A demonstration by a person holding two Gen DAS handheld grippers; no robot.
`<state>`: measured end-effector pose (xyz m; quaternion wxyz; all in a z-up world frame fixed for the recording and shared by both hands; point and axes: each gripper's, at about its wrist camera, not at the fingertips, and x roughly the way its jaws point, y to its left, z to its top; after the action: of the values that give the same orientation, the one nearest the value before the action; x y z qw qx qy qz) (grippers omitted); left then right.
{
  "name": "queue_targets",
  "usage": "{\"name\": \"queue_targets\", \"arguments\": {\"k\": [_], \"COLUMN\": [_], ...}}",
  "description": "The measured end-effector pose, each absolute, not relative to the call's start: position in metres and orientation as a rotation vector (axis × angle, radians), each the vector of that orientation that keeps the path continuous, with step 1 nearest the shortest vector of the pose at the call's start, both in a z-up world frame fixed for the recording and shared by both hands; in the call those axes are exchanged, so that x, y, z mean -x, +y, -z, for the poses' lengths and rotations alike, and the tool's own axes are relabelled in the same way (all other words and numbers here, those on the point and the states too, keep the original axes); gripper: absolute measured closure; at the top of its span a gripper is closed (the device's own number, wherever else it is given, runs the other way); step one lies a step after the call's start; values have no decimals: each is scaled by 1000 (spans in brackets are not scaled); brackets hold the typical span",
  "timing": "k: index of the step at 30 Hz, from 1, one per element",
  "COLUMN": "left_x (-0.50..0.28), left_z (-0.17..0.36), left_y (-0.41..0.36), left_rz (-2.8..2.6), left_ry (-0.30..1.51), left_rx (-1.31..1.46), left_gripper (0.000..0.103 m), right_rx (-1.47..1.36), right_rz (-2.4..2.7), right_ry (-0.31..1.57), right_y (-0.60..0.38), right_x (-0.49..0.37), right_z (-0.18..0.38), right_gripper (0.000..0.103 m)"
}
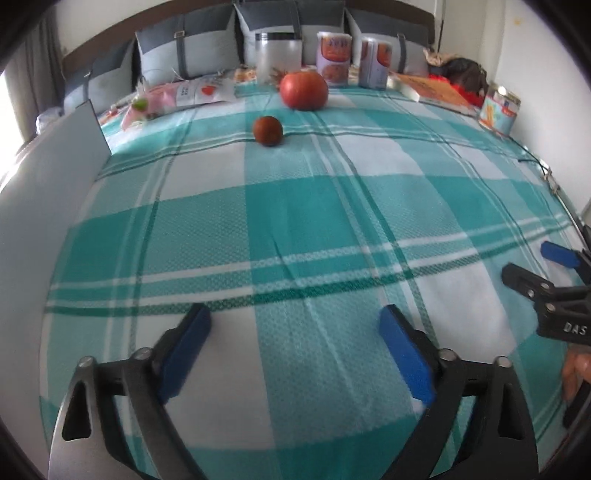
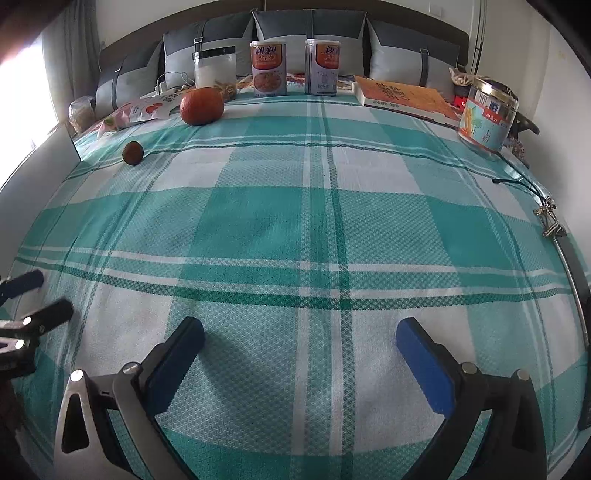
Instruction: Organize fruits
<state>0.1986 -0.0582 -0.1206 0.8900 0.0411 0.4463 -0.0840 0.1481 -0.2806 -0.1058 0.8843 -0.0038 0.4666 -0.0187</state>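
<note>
A large red-orange fruit (image 1: pixel 304 89) (image 2: pixel 201 105) sits far back on the teal checked cloth (image 1: pixel 295 229) (image 2: pixel 295 229). A smaller dark red-brown fruit (image 1: pixel 267 130) (image 2: pixel 132 152) lies a little in front of it, apart from it. My left gripper (image 1: pixel 295 321) hovers over the near part of the cloth, open, with nothing between its blue pads. My right gripper (image 2: pixel 301 332) is also open and empty, low over the near cloth. Each gripper shows at the edge of the other's view: the right gripper (image 1: pixel 532 262) at the right, the left gripper (image 2: pixel 48 291) at the left.
Along the back stand a clear jar (image 2: pixel 215 70), two labelled cans (image 2: pixel 268 68) (image 2: pixel 322 66), an orange book (image 2: pixel 404 96) and snack bags (image 2: pixel 142 109). A lidded jar (image 2: pixel 487 114) stands at the right. Grey cushions (image 2: pixel 306 26) line the headboard. A white panel (image 1: pixel 48 177) borders the left. A cord with clips (image 2: pixel 546 214) lies at the right edge.
</note>
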Motion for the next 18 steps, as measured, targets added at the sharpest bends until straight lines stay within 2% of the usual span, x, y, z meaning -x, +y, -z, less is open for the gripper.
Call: {"name": "queue_targets", "arguments": {"k": [18], "left_x": [-198], "left_z": [123], "left_y": [-59], "left_rz": [181], "left_ry": [923], "left_rx": [-82], "left_gripper": [5], "right_rx": [12], "right_rz": [44], "right_ry": [969], "right_y": [-279], "right_x": [-148], "right_z": [106], "right_gripper": [0]}}
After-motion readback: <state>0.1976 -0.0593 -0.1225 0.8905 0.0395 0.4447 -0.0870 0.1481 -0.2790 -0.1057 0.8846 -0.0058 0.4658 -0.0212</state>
